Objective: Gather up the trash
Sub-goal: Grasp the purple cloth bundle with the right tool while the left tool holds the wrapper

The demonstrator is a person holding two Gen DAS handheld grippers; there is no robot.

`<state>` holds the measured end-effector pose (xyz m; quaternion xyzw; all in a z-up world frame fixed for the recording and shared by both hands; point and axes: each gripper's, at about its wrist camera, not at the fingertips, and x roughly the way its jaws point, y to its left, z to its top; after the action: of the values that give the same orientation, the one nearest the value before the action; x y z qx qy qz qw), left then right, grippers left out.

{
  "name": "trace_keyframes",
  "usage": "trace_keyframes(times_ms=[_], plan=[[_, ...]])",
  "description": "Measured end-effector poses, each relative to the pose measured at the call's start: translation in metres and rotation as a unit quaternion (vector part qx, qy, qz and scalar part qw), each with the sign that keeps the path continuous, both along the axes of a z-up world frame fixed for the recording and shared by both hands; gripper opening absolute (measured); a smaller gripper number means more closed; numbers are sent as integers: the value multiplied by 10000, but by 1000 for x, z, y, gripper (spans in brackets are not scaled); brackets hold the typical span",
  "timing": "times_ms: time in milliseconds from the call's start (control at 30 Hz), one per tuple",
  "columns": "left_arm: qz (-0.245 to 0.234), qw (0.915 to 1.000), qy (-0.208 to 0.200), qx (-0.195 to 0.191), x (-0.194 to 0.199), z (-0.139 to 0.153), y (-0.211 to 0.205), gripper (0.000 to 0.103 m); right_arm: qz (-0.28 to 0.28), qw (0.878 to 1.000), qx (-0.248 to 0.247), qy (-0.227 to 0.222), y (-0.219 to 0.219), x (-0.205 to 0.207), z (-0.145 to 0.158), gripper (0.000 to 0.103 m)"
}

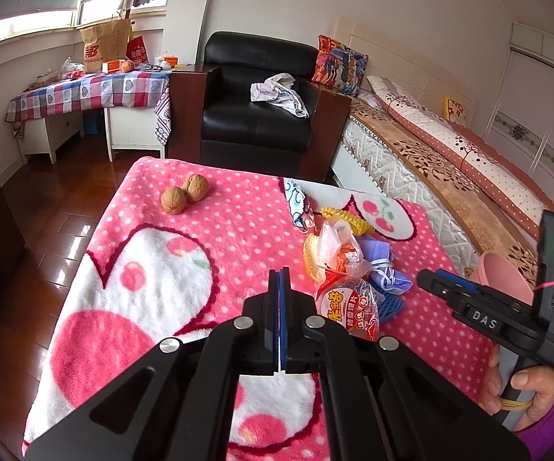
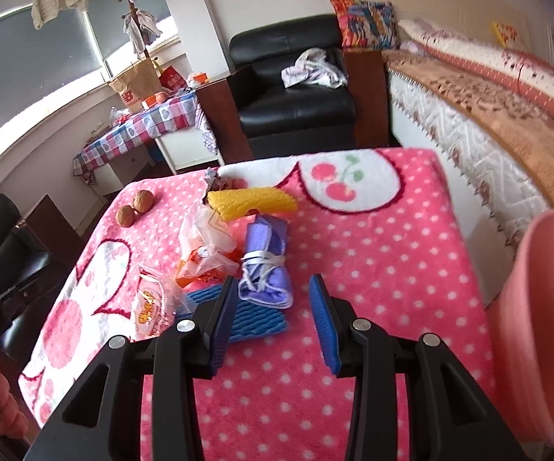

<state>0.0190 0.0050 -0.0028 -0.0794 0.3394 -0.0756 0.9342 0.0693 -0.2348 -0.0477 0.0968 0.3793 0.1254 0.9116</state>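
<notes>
Right gripper [image 2: 273, 299] jaws apart near purple mask [image 2: 265, 269] — left gripper [image 1: 281, 288] closed.

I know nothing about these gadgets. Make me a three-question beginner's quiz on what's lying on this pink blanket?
1. True or false: the left gripper has its fingers pressed together.
2. How many brown walnuts lie on the pink polka-dot fleece blanket?
3. Which thing sits just ahead of the open right gripper: A) the folded purple face mask with white straps, B) the yellow foam fruit net, C) the pink plastic bin?

Key: 1 true; 2 two; 3 A.
</notes>
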Motion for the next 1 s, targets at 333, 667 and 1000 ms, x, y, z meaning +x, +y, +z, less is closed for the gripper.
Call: trace_keyframes(times_ms=[333,667,1000], plan=[[-288,9996,-4,-76,-2,-4,-7,0,183,9992,-166,315,24,42,-15,41],[-630,9953,548,-499,15,-24,-12,45,256,9986,-114,448,25,49,-26,17],[-879,9900,1080,-222,34,-56,-39,45,221,9994,16,276,10,30,-12,4]])
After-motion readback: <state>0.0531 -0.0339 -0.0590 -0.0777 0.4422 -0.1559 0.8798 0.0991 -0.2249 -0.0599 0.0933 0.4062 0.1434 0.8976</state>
